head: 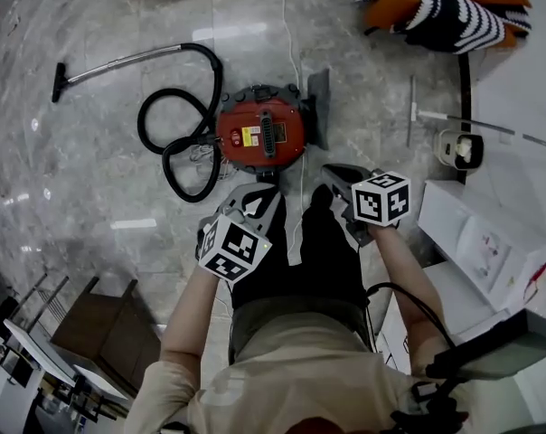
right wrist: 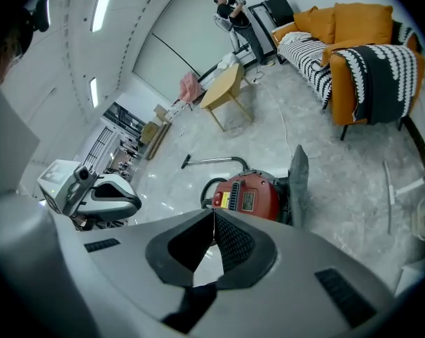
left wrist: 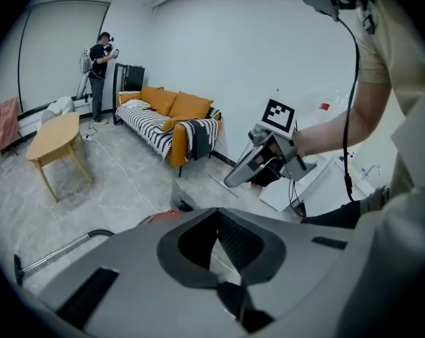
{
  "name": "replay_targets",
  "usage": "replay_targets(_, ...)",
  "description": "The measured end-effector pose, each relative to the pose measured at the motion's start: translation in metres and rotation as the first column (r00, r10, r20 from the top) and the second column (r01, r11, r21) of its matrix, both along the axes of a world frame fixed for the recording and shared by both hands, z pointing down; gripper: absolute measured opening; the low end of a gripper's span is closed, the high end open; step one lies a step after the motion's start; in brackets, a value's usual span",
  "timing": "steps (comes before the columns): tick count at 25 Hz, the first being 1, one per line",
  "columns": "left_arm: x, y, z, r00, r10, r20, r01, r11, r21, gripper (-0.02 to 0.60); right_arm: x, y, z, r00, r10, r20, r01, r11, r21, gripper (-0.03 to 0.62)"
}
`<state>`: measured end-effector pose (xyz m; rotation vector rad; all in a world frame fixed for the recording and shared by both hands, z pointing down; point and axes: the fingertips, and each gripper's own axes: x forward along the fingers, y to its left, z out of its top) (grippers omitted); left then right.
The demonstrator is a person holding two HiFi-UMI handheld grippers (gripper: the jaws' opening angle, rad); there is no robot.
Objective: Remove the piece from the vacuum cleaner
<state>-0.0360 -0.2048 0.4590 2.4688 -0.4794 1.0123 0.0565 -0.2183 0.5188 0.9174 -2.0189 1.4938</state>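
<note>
- The left claw (head: 255, 193) is pinched fully together with nothing between its tips (its own view shows the pads meeting on bare air); it points steeply down at the floor (head: 92, 170), empty, probably because no grip has been made yet.
- The right claw (head: 334, 174) is likewise closed tight and empty; it hangs at 3 o'clock of the left one, well apart, so the two flank the person's legs (head: 323, 251) and can come at the machine from both sides.
- The vacuum cleaner (head: 259, 134), a red canister, sits on the marble floor at 12 o'clock of both claws, near but untouched; the task looks barely begun.
- A grey panel (head: 316, 107) stands against the canister at its 2 o'clock side; I judge this to be the piece to remove, though I cannot tell what fastens it.
- The black hose (head: 219, 75) coils at 9 o'clock of the canister; its wand (head: 119, 63) runs off towards 10 o'clock, clear of the reach.
- Either claw would have to open before it could grasp the panel.
</note>
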Motion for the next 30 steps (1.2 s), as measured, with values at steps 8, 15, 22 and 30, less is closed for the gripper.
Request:
replay_targets(8, 0.009, 0.003, 0.058, 1.0, -0.001, 0.011, 0.001, 0.999, -0.035, 0.002, 0.021, -0.023, 0.072, 0.997, -0.001, -0.082, 0.0, 1.0, -0.016, 0.003)
replay_targets(15, 0.003, 0.013, 0.104, 0.999, -0.028, 0.025, 0.03, 0.998, -0.055, 0.002, 0.023, -0.043, 0.129, 0.991, -0.012, -0.135, 0.01, 1.0, -0.02, 0.003)
replay_targets(22, -0.005, 0.024, 0.135, 0.998, -0.062, 0.034, 0.065, 0.994, -0.083, 0.002, 0.038, -0.054, 0.175, 0.969, 0.004, -0.247, -0.001, 1.0, 0.013, 0.003)
replay_targets(30, -0.004, 0.034, 0.148, 0.998, -0.05, 0.046, 0.055, 0.991, -0.118, 0.002, 0.054, -0.08, 0.208, 0.953, 0.074, -0.295, -0.07, 0.997, 0.023, 0.158)
